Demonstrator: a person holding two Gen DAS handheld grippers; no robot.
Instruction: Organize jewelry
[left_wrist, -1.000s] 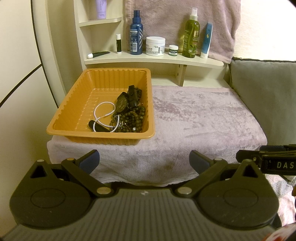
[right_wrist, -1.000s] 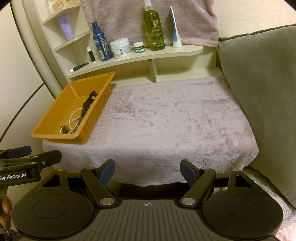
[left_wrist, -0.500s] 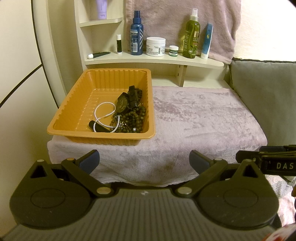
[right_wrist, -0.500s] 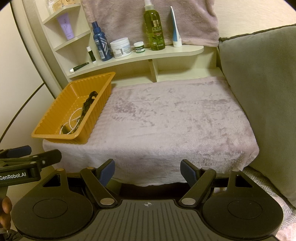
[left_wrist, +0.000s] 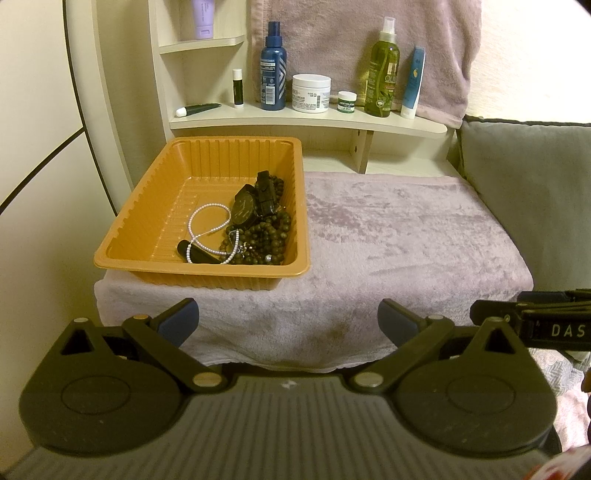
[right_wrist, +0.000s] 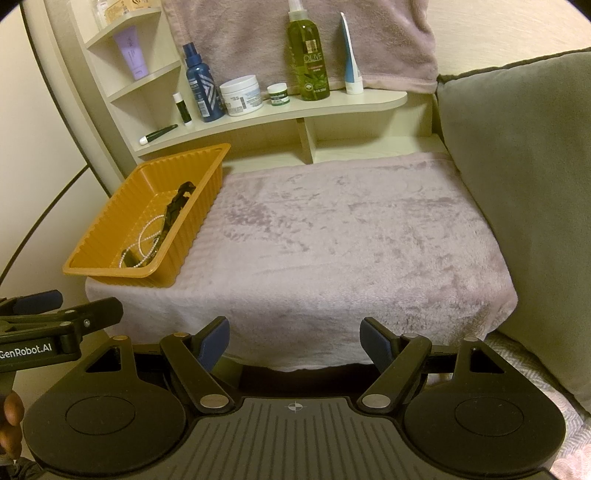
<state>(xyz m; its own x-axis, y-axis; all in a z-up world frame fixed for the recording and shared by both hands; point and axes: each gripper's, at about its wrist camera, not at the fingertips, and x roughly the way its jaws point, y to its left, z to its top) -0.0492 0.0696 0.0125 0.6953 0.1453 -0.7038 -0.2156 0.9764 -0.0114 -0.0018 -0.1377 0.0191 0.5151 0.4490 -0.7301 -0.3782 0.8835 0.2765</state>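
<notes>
Both tongs, left (left_wrist: 288, 321) and right (right_wrist: 294, 339), stand apart, empty. Ribbed orange plastic tray (left_wrist: 147, 221) holds white pearl strand (left_wrist: 207, 230), dark wooden beads (left_wrist: 271, 236); green spray bottle (right_wrist: 309, 62) reads "OLIVE".

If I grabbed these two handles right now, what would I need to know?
Left tongs: open, empty, short of the table. Right tongs: open, empty, likewise.
Jewelry sits heaped in the orange tray on the towel: pearl strand, dark bead necklace, black watch.
Done: nothing visibly sorted, and no jewelry lies on the towel.
Left: probably lift the pieces out one by one and lay them apart.
</notes>
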